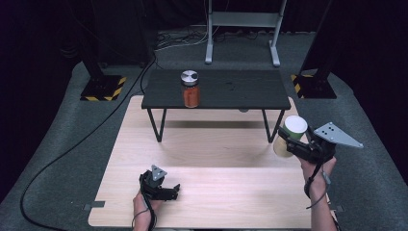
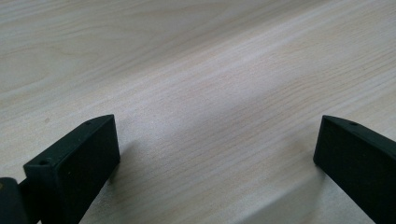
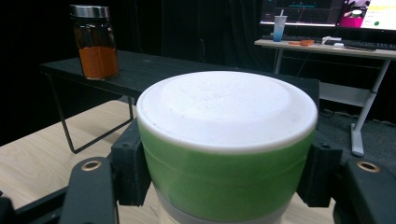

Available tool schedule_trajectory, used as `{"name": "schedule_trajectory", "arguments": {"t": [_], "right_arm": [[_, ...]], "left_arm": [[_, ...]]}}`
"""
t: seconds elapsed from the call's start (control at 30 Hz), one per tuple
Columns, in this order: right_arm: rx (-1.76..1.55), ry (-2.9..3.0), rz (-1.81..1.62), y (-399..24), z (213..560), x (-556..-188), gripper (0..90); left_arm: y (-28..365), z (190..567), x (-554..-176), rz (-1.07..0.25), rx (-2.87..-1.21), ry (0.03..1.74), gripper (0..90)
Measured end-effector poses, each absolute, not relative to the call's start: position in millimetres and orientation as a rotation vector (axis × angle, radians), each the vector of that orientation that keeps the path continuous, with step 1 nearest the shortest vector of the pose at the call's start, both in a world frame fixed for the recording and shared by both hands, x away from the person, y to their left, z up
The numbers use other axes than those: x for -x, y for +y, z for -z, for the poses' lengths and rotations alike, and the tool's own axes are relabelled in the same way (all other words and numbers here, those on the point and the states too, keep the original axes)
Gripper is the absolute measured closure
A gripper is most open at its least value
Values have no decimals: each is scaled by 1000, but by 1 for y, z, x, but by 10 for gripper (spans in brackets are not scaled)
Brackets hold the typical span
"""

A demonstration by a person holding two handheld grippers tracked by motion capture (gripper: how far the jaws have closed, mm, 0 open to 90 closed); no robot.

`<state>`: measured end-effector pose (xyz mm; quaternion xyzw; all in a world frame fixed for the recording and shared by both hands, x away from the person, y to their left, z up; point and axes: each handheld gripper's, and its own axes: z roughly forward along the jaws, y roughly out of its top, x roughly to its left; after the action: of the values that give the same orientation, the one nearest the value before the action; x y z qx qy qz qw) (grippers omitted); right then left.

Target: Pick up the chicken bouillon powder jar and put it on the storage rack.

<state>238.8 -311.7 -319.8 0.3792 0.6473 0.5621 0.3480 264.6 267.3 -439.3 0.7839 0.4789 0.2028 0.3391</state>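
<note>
Green tub [image 1: 291, 135]: white-lidded, pinched at its sides by right tool [image 1: 294, 144], lifted off wooden worktop [image 1: 211, 159], right of raised black shelf [image 1: 240, 89]. Left tool [image 1: 169, 191]: spread, resting idle on worktop.

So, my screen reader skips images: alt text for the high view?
The right tool holds a green white-lidded container above the wooden table. The left tool rests open near its front edge; a jar of orange powder stands on a black shelf.
</note>
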Motion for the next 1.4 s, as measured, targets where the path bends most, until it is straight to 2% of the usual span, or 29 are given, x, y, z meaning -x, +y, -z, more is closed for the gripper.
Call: {"name": "schedule_trajectory", "arguments": {"t": [1.4], "right_arm": [[-962,1704,-1470,-301,279,-282,331]], "left_arm": [[267,439,-265,-529,-2042,1247,3]]}}
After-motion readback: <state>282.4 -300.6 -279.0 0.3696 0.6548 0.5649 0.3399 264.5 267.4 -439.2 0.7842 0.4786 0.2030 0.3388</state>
